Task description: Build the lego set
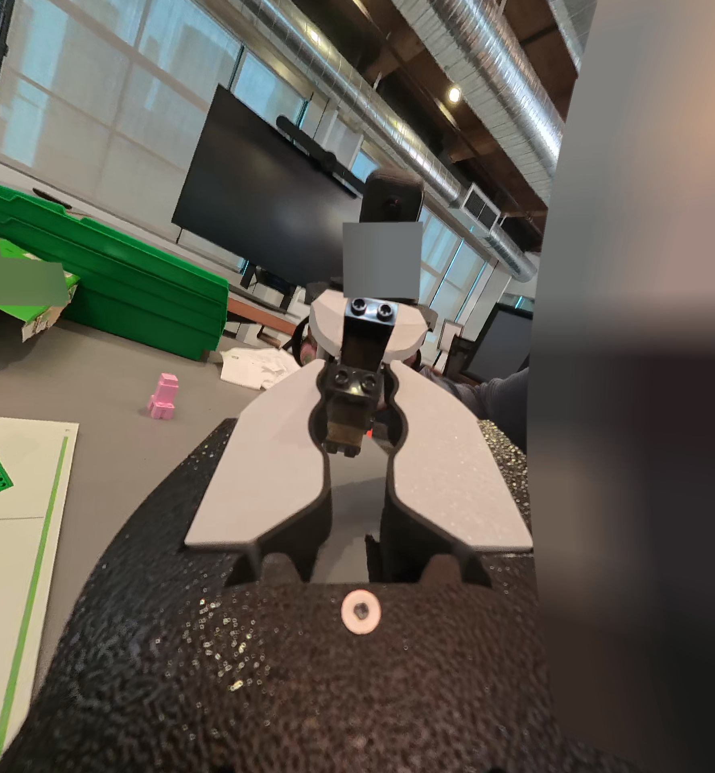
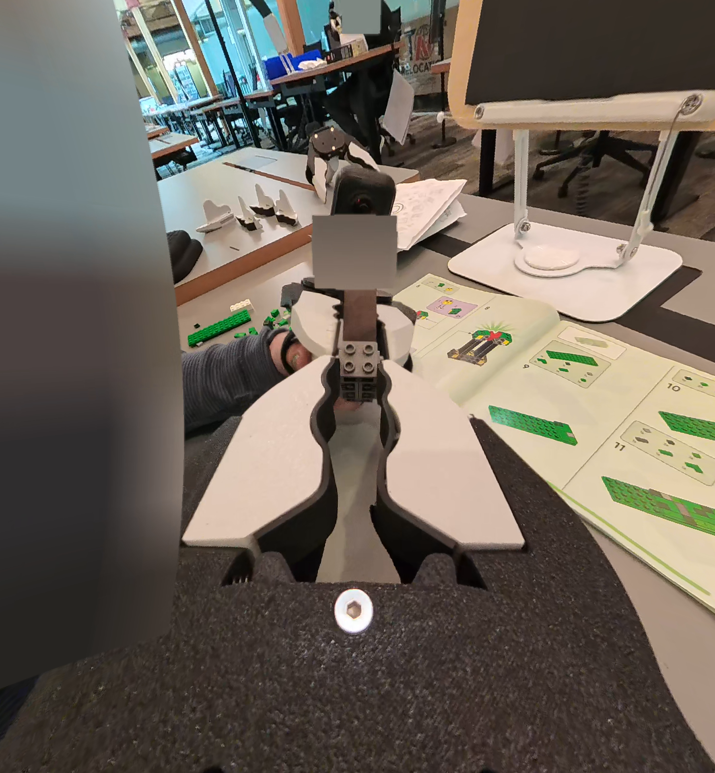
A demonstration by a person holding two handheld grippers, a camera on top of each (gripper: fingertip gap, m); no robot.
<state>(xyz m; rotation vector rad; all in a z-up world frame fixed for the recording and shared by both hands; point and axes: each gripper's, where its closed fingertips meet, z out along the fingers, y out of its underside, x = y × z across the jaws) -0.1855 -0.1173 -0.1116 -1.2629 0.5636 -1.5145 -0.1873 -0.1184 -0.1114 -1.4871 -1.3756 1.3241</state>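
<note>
**Two grippers face each other, each clamped on one end of a brown lego column**

Left wrist view: left gripper [image 1: 349, 391], two white foam-faced fingers on a black pebbled body, is clenched on the lego column [image 1: 349, 412]. The column is brown and square-sectioned, with a black two-stud piece [image 1: 354, 380] at the tips. Beyond it the right gripper [image 1: 368, 330] pinches another black two-stud piece [image 1: 370, 310] on a brown shaft. On the grey table [image 1: 109, 376]: one pink blocky figure [image 1: 163, 396], stacked green plastic trays [image 1: 138, 280], one crumpled white paper [image 1: 257, 366], and one instruction booklet [image 1: 21, 523] at the left edge.

Right wrist view: right gripper [image 2: 357, 376] grips a grey four-stud block [image 2: 360, 355] stacked on dark bricks, at the end of the brown column [image 2: 359, 320]. Left gripper [image 2: 351, 328] holds the far end, and a ribbed dark sleeve [image 2: 226, 372] is behind it. One long green studded plate [image 2: 219, 326] and a scatter of small green pieces [image 2: 274, 320] lie on the table. One open booklet [image 2: 598, 418] lies to the right, and one white stand base [image 2: 564, 267] is behind it.
</note>
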